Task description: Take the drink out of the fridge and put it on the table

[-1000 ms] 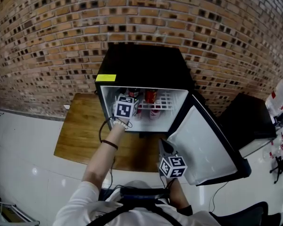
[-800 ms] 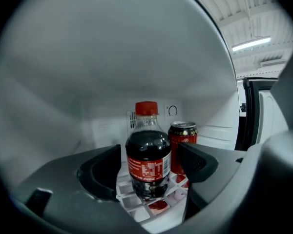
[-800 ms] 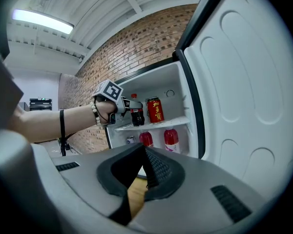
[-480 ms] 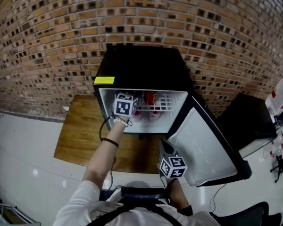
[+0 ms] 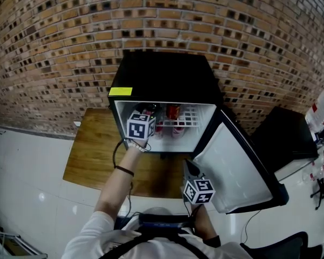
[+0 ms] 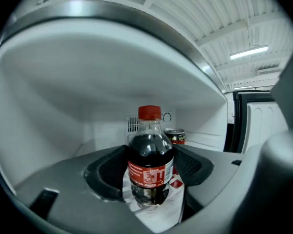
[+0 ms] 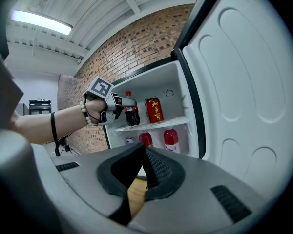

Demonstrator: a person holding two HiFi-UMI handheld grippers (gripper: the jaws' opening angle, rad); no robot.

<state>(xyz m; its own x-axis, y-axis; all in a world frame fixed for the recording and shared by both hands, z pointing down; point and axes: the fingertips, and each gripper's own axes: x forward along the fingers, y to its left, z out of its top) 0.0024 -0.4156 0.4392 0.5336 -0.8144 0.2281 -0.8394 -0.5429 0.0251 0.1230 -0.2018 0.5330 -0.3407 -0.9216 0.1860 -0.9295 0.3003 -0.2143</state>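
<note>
**Cola gripped, still inside the fridge**

Over the last second my left tongs (image 6: 150, 155) closed onto the cola bottle (image 6: 149, 143) and eased back, still inside the fridge (image 5: 162, 77). A red can (image 6: 176, 136) stood at the bottle's two o'clock. My right tongs (image 7: 142, 152) hung pressed together, empty. The bottle looked full, weighty and slick, so I judged a hold at the label safest.

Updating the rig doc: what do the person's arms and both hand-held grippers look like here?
The left hand-held gripper and the right hand-held gripper have grey bodies and black textured jaw pads. Each carries a white cube with black square markers. The left wrist wears a bead bracelet, with a thin black band further up the forearm. That arm has a white short sleeve.
</note>
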